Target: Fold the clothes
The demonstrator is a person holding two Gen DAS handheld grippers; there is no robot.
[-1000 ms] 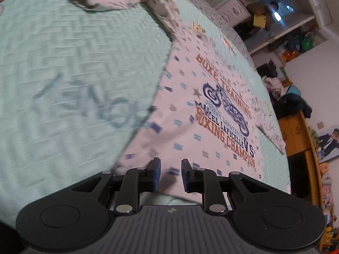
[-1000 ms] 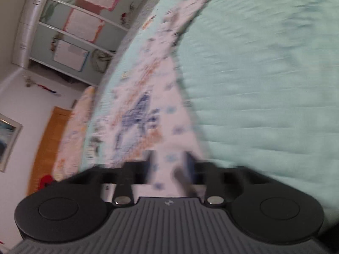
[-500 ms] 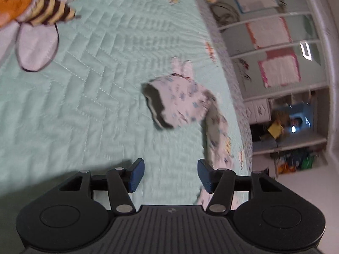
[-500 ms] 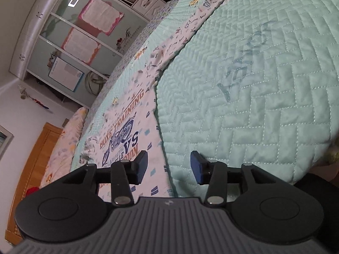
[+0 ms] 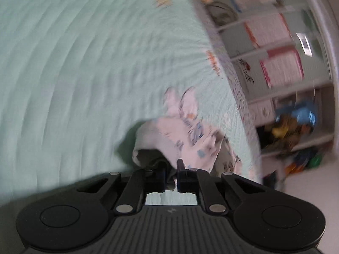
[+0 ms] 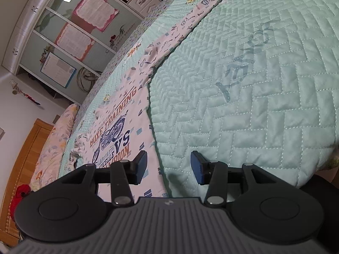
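Note:
A white long-sleeved shirt (image 6: 118, 135) with a motorbike print lies flat on the mint quilted bedspread (image 6: 254, 84), one sleeve (image 6: 186, 21) stretched away toward the far edge. My right gripper (image 6: 168, 165) hangs open over the shirt's near side edge, nothing between its pads. In the blurred left wrist view, the crumpled end of a sleeve (image 5: 186, 133) sits right in front of my left gripper (image 5: 171, 174). Its jaws are shut, with the cuff cloth pinched between them.
A wardrobe with papers stuck on its doors (image 6: 63, 36) stands beyond the bed. A floral pillow (image 6: 55, 148) and a wooden headboard (image 6: 23, 158) lie to the left. Cluttered shelves (image 5: 296, 131) stand past the bed's edge.
My left gripper left the shirt's hem, swung across the bed to the sleeve end, opened wide, then shut on the cuff. The right gripper opened and has held still since.

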